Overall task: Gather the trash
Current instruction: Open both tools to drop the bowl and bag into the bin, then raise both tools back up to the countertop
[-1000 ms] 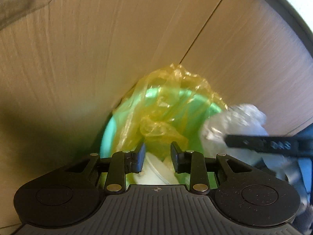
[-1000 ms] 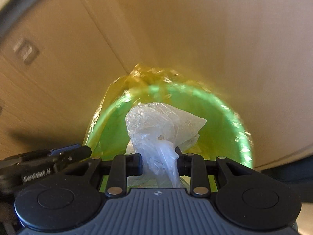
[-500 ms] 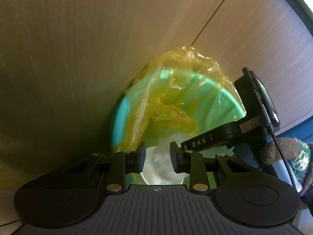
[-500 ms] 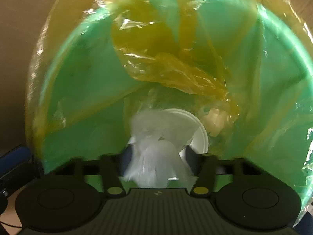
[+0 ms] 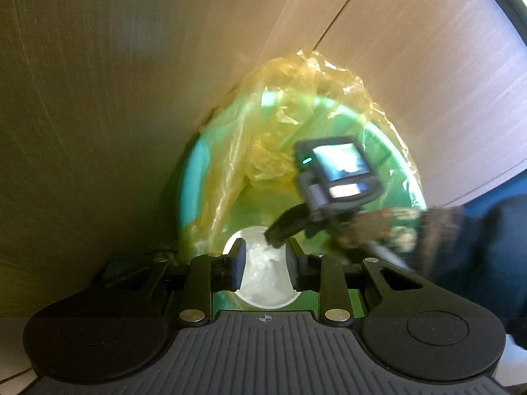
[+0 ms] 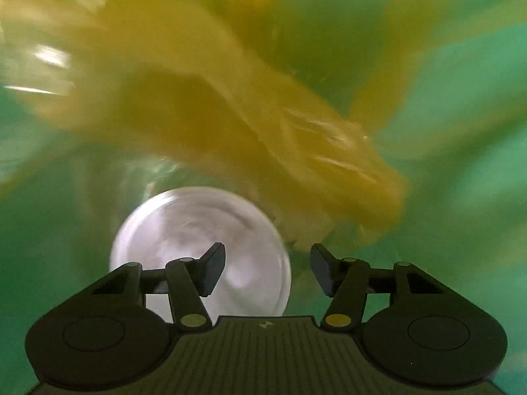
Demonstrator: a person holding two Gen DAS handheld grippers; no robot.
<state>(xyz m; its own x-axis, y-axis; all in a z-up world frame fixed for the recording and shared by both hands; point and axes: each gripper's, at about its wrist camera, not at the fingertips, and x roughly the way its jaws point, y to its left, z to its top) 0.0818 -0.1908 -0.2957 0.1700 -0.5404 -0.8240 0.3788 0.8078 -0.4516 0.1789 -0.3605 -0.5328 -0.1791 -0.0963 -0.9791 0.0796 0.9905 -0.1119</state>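
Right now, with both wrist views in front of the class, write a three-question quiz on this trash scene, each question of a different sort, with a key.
1. True or false: the right gripper is down inside the green bin.
2. Multiple choice: what lines the bin? A) yellow plastic liner B) newspaper C) black cloth
3. Short answer: what lies at the bottom of the bin, ahead of the left gripper?

Key
1. True. Its jaws are closing, with nothing between them.
2. A
3. A round white dish with crumpled clear plastic in it.
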